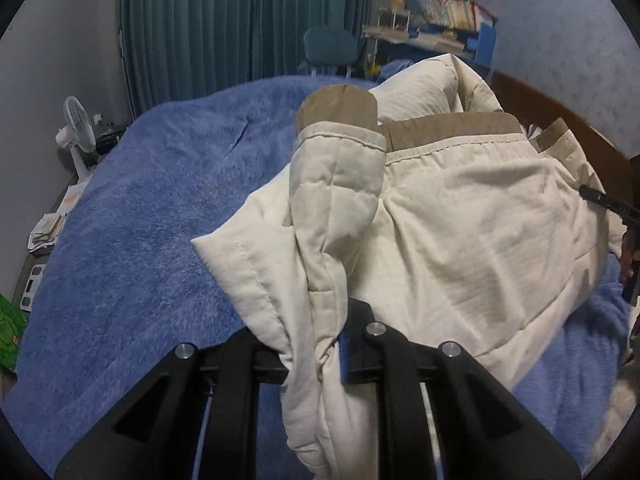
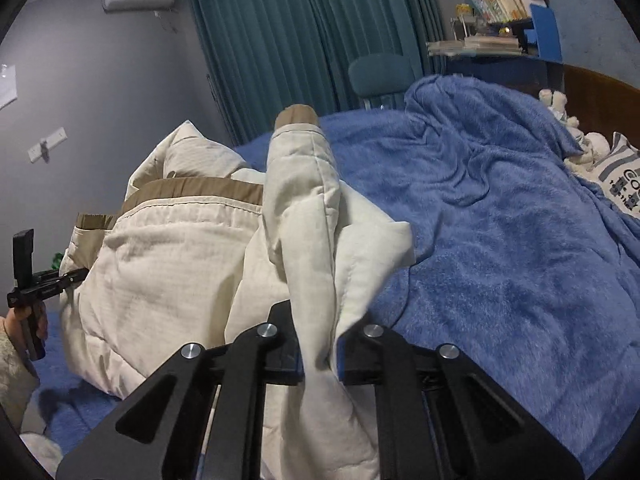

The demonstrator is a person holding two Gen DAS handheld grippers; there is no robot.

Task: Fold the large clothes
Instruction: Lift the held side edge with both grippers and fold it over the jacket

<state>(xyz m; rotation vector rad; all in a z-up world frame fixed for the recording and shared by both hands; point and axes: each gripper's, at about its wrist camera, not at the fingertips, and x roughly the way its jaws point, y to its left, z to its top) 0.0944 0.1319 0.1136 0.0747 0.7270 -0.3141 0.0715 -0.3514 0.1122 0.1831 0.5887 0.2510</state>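
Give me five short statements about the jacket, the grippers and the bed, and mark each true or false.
1. The left gripper is clamped on cream fabric of the jacket. True.
2. The right gripper is open and holds nothing. False: it is shut on jacket fabric too.
3. The jacket lies on a blue blanket. True.
4. The jacket's cuffs and hem band are red. False: the cuff and band are tan.
5. The curtain behind the bed is teal. True.
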